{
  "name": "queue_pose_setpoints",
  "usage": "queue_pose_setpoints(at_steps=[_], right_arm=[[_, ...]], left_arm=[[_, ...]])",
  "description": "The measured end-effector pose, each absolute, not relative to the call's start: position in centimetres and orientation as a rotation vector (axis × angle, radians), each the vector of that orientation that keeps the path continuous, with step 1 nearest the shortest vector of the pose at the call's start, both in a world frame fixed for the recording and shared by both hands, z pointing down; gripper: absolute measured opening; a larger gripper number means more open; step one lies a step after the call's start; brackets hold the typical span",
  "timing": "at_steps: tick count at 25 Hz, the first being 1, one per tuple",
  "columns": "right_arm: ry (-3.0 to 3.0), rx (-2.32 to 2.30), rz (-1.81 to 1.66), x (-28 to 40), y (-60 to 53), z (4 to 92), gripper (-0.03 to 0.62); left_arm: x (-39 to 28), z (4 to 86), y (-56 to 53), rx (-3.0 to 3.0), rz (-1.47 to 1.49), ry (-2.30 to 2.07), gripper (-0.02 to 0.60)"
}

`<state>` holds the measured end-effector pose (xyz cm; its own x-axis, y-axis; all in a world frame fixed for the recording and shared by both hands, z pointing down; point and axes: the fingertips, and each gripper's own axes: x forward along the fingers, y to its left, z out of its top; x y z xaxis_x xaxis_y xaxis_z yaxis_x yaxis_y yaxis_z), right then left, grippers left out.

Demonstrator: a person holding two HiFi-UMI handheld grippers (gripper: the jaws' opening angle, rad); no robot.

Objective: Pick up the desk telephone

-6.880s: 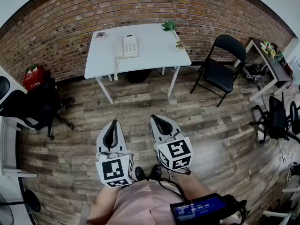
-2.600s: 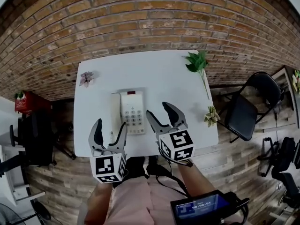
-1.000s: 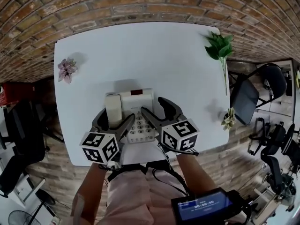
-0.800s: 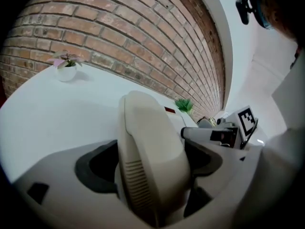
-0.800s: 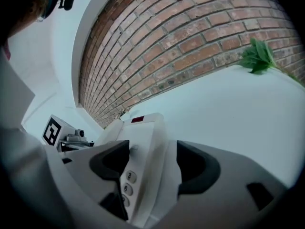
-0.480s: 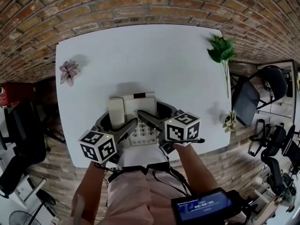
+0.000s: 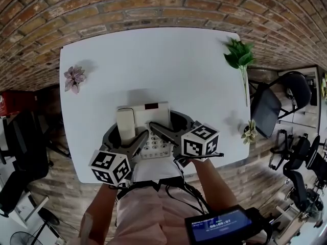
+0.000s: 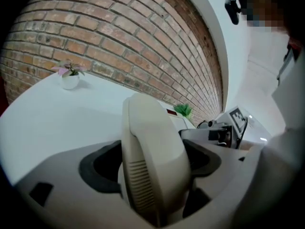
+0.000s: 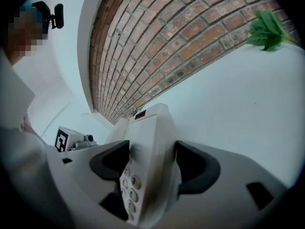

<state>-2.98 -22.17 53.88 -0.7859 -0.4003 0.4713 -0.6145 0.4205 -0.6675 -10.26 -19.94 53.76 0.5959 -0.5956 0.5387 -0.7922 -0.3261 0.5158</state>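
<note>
Between the left tongs [image 8: 155,161], whose jaws have just been closing onto its handset [image 7: 125,122], and the right tongs [image 9: 151,161], clamped across its keypad side, the desk telephone [image 7: 150,114] rests on the counter [image 7: 153,60], needing an even, level lift.

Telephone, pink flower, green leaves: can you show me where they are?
telephone [image 7: 152,114], head view, top of its base.
pink flower [image 7: 74,76], head view, its petals.
green leaves [image 7: 239,53], head view, leaf cluster.

Telephone [image 7: 153,112] on white table [image 7: 153,60] beside brick wall [image 7: 153,4]
</note>
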Motion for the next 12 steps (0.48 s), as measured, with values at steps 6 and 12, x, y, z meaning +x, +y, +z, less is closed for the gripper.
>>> queue_pose_setpoints(at_steps=[6, 12], right_arm=[[-2.502, 0.799, 1.237, -3.2, -21.0, 53.4, 0.384], [-2.531, 0.67, 1.379, -4.2, -20.8, 52.9, 0.388]], left_arm=[[-10.3, 52.5, -19.4, 2.124, 0.263, -1.167, 0.393], [-10.6, 51.7, -18.8, 2.158, 0.212, -1.244, 0.374]])
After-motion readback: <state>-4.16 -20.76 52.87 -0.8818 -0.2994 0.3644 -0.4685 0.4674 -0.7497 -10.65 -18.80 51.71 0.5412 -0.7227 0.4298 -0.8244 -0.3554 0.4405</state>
